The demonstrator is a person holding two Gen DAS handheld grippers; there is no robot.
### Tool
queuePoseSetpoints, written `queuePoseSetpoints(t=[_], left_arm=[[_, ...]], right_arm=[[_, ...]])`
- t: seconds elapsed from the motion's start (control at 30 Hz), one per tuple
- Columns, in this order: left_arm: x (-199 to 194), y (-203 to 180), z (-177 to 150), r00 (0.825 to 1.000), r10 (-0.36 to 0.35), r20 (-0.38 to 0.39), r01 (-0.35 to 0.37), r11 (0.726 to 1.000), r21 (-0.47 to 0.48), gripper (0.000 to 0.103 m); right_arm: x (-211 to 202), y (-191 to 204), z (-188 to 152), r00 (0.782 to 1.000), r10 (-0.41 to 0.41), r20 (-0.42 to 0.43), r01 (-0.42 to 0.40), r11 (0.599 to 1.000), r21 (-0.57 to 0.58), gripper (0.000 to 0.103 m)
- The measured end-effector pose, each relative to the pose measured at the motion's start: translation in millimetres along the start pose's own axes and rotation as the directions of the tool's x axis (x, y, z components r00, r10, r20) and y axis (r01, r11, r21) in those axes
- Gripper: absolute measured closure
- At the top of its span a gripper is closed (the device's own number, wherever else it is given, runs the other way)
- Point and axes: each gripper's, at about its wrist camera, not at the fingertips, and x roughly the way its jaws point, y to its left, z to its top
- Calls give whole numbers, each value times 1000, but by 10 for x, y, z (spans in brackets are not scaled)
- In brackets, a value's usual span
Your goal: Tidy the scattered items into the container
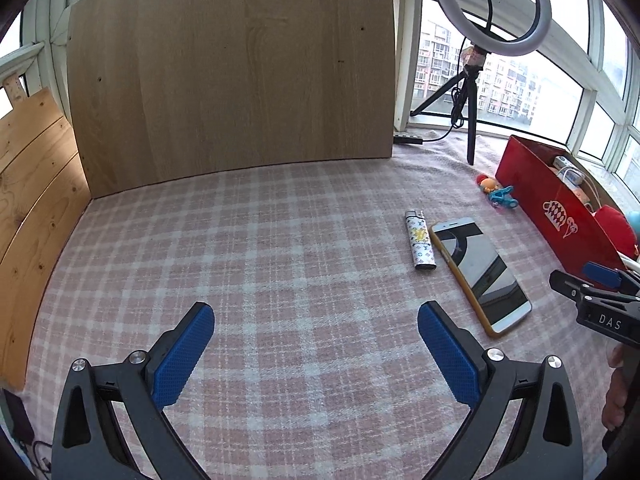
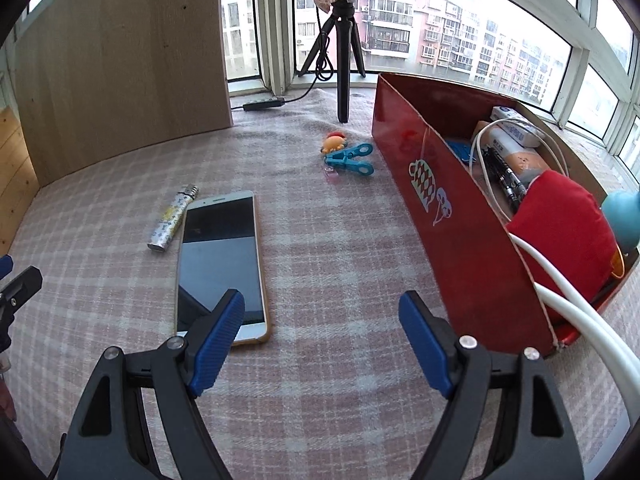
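A phone (image 2: 221, 258) in an orange case lies flat on the checked cloth, with a patterned lighter (image 2: 172, 220) just left of it. A blue clip (image 2: 349, 161) and a small orange toy (image 2: 334, 143) lie near the red box (image 2: 432, 200), which holds a red cloth (image 2: 564, 224), white cable, pens and packets. My right gripper (image 2: 322, 340) is open and empty, its left finger over the phone's near end. My left gripper (image 1: 316, 354) is open and empty over bare cloth, left of the phone (image 1: 482, 276) and lighter (image 1: 420, 245). The red box (image 1: 560, 208) stands far right.
A wooden board (image 1: 232, 68) stands upright at the back, with wood planks (image 1: 28, 208) on the left. A ring light on a tripod (image 1: 470, 80) stands by the window, its cable and switch (image 2: 264, 103) on the cloth. The right gripper (image 1: 600, 304) shows at the left view's right edge.
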Motion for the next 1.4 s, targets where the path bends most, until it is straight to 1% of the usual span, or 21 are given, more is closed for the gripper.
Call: queuePoseSetpoints(t=[0.17,0.33,0.57,0.73,0.83,0.9,1.03,1.13,1.2,1.4], left_arm=[[-126,-69,21,999,-41,16,41,999,9,1],[-211,-174,33,998,-59,31,57,997,42,1],[-343,-237,70,995,-89,53,86,995,51,1],[-547,-220,163,993,-80,89,75,995,66,2],[-717,-173,243,990,-71,123,62,995,75,2],[-825,-118,303,987,-66,145,56,996,75,2],[-1011,10,440,981,-58,184,47,997,62,2],[-1084,89,546,976,-65,207,57,997,42,2],[-1109,114,599,974,-60,219,52,998,39,2],[-1100,134,671,970,-51,236,41,998,48,2]], right_arm=[[-175,69,60,999,19,43,-18,1000,-13,24],[-262,100,74,998,48,46,-48,999,-11,24],[-477,138,48,994,89,64,-88,996,-27,25],[-773,112,97,986,128,111,-125,992,-37,27],[-978,57,158,978,152,142,-148,988,-38,33],[-1098,4,217,976,156,153,-152,988,-39,43],[-1271,-171,332,973,159,165,-164,986,13,45],[-1339,-246,404,969,168,181,-179,983,48,46],[-1344,-230,458,970,160,185,-171,984,47,59],[-1167,-120,592,972,169,160,-179,983,50,59]])
